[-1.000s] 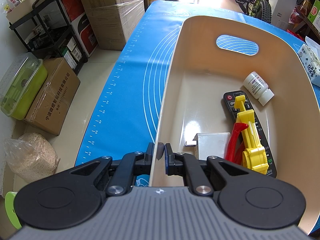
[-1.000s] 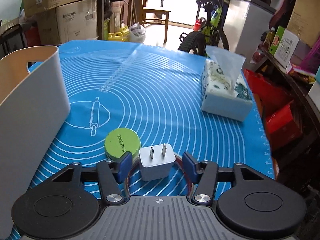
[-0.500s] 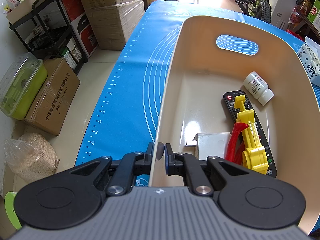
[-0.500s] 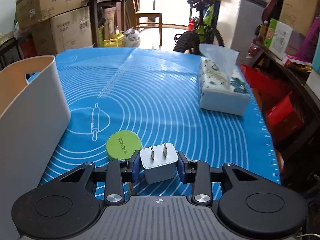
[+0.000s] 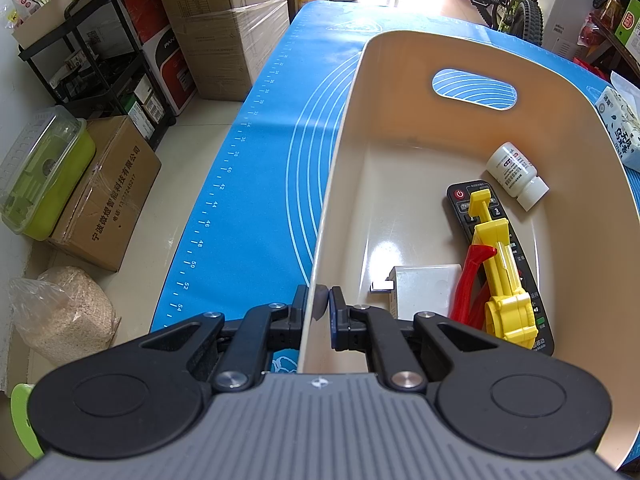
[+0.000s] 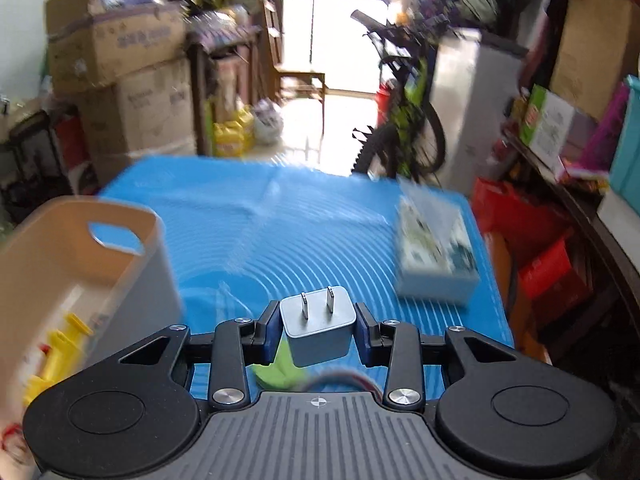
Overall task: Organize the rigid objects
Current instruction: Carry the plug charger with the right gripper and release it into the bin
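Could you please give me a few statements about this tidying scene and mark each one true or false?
1. The right hand-held gripper holds a white plug adapter with its prongs pointing away from the camera. True.
2. The left hand-held gripper is wide open above the bin. False: it is shut on the wall of the beige bin.
3. A black remote control lies inside the bin under a yellow toy. True.
4. The white bottle stands upright on the mat. False: it lies on its side inside the bin.
5. A tissue box sits on the blue mat. True.
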